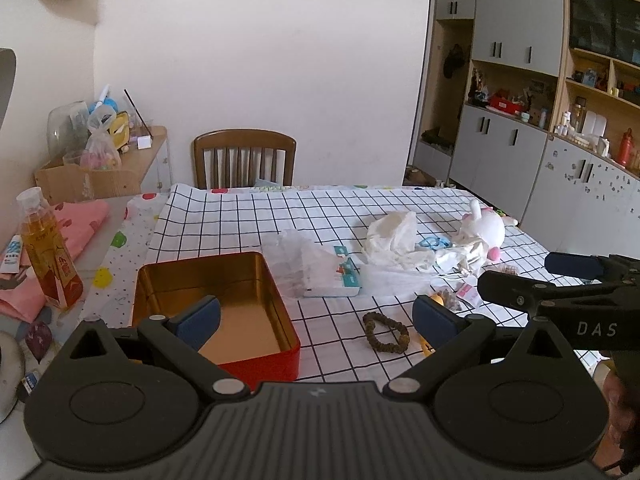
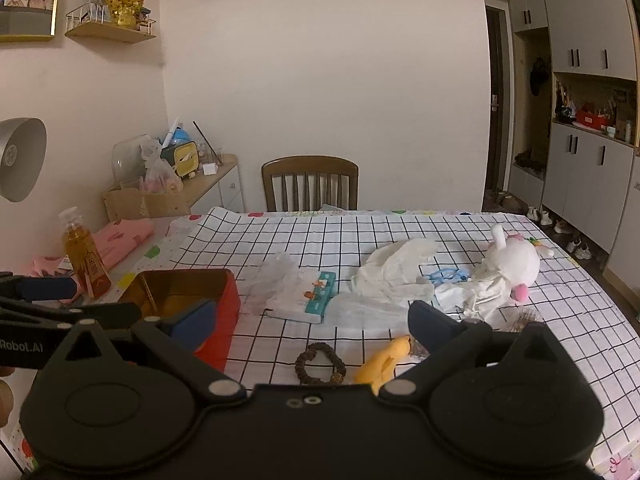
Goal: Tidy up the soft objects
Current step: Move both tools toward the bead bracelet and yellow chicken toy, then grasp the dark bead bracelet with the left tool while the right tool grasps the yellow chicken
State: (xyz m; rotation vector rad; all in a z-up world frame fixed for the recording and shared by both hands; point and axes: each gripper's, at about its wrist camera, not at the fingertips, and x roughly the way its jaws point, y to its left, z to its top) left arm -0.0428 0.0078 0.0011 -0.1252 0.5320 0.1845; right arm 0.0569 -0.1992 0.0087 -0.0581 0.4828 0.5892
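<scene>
A white plush toy [image 1: 484, 232] [image 2: 514, 264] lies at the far right of the checked tablecloth. Crumpled white cloth [image 1: 390, 236] [image 2: 400, 272] and a tissue pack [image 1: 346, 278] [image 2: 318, 298] lie left of it. A yellow soft toy [image 2: 384, 360] and a brown bead bracelet [image 1: 386, 332] [image 2: 320, 364] sit near the front. An open red tin [image 1: 288, 356] [image 2: 230, 308] with a gold inside is front left. My left gripper [image 1: 318, 320] hovers open, one finger over the tin. My right gripper [image 2: 314, 326] is open above the bracelet and holds nothing.
An amber bottle [image 1: 48, 256] [image 2: 84, 256] and pink cloth [image 1: 80, 224] are at the left table edge. A clear plastic bag [image 1: 300, 256] lies behind the tin. A wooden chair [image 1: 244, 160] stands at the far side. Grey cabinets [image 1: 500, 148] line the right wall.
</scene>
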